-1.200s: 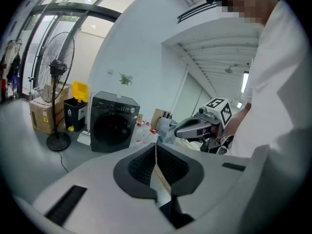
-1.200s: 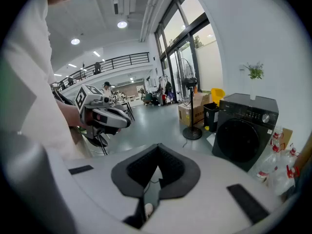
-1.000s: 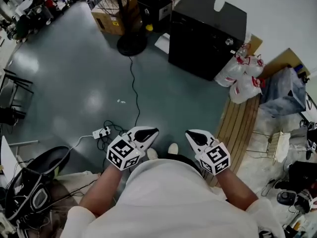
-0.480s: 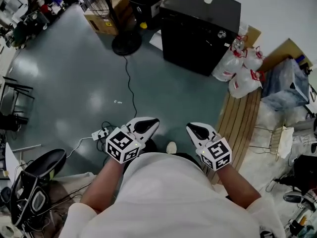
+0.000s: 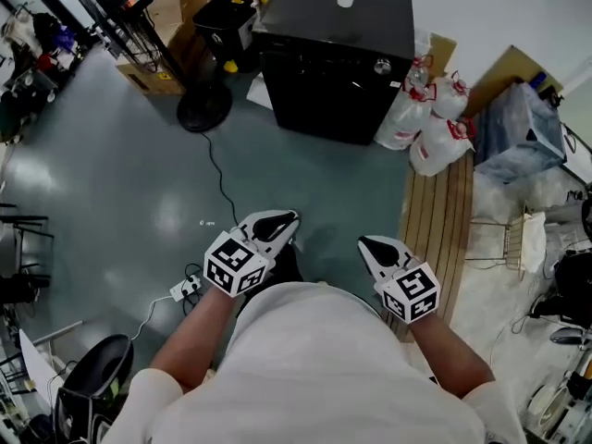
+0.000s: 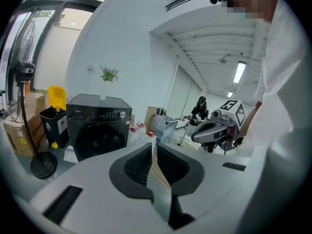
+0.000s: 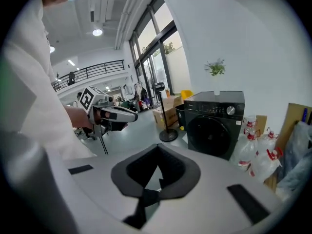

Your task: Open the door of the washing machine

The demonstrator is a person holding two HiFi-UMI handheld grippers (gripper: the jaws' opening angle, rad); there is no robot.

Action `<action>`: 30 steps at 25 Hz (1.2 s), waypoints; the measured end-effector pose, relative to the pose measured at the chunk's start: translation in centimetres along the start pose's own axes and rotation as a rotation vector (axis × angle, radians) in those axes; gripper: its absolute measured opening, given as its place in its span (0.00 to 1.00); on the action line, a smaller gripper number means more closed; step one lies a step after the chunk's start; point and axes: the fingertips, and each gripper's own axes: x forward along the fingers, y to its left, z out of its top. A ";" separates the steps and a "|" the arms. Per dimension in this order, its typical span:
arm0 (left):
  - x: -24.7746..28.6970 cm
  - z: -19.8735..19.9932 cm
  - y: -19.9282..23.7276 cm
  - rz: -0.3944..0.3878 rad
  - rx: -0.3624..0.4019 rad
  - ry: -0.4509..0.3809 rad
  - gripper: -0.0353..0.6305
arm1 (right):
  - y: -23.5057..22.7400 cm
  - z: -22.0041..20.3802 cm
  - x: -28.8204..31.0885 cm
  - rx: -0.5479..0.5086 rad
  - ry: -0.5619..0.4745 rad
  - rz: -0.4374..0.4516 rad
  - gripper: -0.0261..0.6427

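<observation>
The black front-loading washing machine stands against the far wall, its round door closed. The right gripper view also shows the door, below the control knob. My left gripper is held in front of my body, well short of the machine, jaws shut with nothing between them. My right gripper is level with it on the right, tips together and empty. Both point toward the machine across bare floor.
A fan's round base and its cable lie left of the machine, with a power strip near my left gripper. White plastic bags and a wooden pallet sit on the right. Boxes stand far left.
I have walked toward the washing machine, which now sits nearer and more central in the head view. Both grippers came forward with me and stay shut.
</observation>
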 end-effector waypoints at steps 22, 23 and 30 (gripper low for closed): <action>19.3 1.1 42.0 -0.003 0.114 0.230 0.19 | -9.3 9.1 14.0 0.247 0.145 -0.335 0.08; 20.3 0.8 43.6 0.002 0.125 0.248 0.19 | -9.6 9.1 14.3 0.259 0.152 -0.343 0.08; 26.4 -2.9 51.9 0.043 0.181 0.390 0.21 | -11.3 8.0 15.3 0.322 0.212 -0.378 0.09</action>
